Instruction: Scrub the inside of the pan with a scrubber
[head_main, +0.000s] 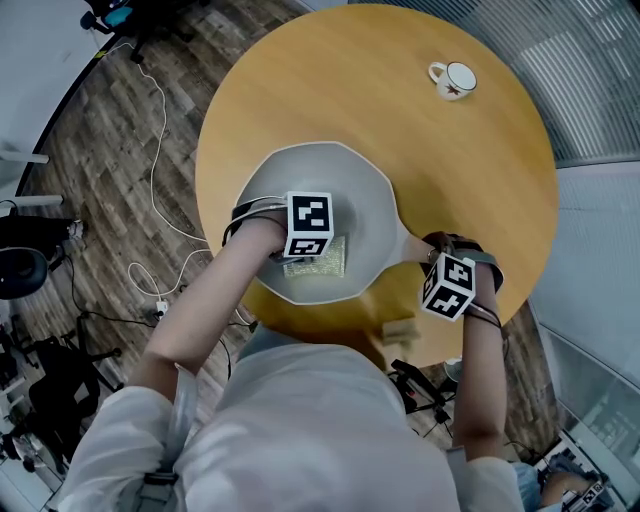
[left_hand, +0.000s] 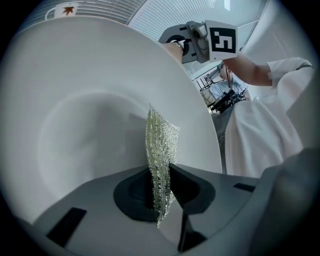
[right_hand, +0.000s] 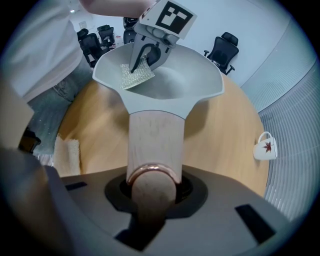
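Silvery-green mesh makes up the scrubber (left_hand: 160, 145), a thin, glittering sheet. The left tongs (left_hand: 162, 187) pinch it edge-on, their jaws closed on its lower part. It sits inside the pan (head_main: 370, 205), on the side of the bowl nearest the person; I cannot tell whether it touches the surface. The pan is pale grey-white, wide and smooth with a flaring rim, and it rests on the round wooden table (head_main: 350, 80) close to the near edge. To the right, its light wooden handle (right_hand: 155, 135) ends in a copper-coloured ring. The right tongs (right_hand: 150, 187) are clamped around that end. Farther right, well apart from the pan, a white mug (head_main: 453, 79) with a red leaf stands upright.

From overhead the marker cubes cover both sets of jaws, and only the gripper views show the grips. The left gripper view shows the weave close up. The right gripper view shows the scrubber face-on as a square, with black office chairs (right_hand: 225, 45) beyond the table.
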